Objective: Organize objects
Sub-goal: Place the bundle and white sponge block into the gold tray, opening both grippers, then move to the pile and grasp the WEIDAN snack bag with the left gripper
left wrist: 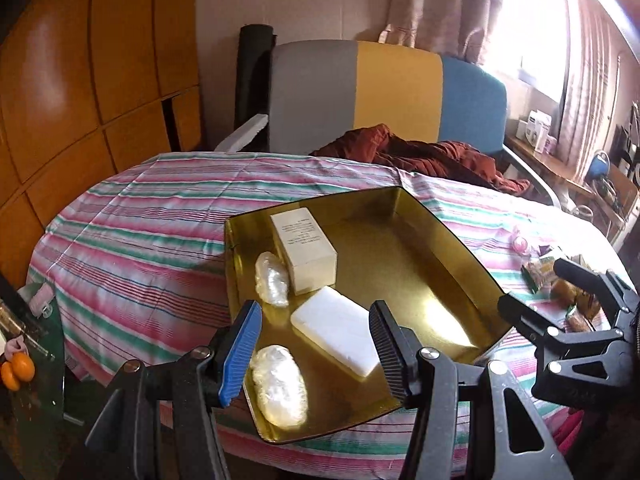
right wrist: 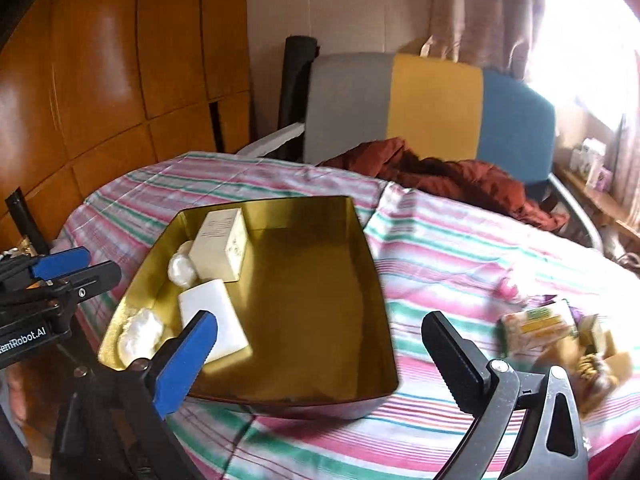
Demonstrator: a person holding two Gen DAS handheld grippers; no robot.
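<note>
Two grippers: both hang over the near edge of the bed, each seen by its own camera
Surface: striped sheet (left wrist: pixel 132 216) in pink, green and white, spread over the bed
Room: brown wooden wardrobe (left wrist: pixel 80 92) at the left, a chair (left wrist: pixel 384 92) with grey, yellow and blue back panels behind the bed, curtains (left wrist: pixel 436 4) by a bright window
On the chair: crumpled rust-red cloth (left wrist: pixel 420 156) that spills onto the far edge of the sheet
Tray: gold tray (left wrist: pixel 408 248) with raised walls, lying on the sheet
In the tray: cream box (left wrist: pixel 304 254) lying near the far left corner, white bar (left wrist: pixel 336 330) nearer the front, two clear wrapped bundles (left wrist: pixel 272 280) along the left wall, one beside the box and one at the front corner; the right half is bare
Outside the tray: loose snack packets (right wrist: pixel 536 328) on the sheet to the right, blurred
Left gripper (left wrist: pixel 316 344): fingers apart, nothing between them, above the tray's near left part
Right gripper (right wrist: pixel 320 356): fingers spread wide, nothing between them, above the tray's near edge
</note>
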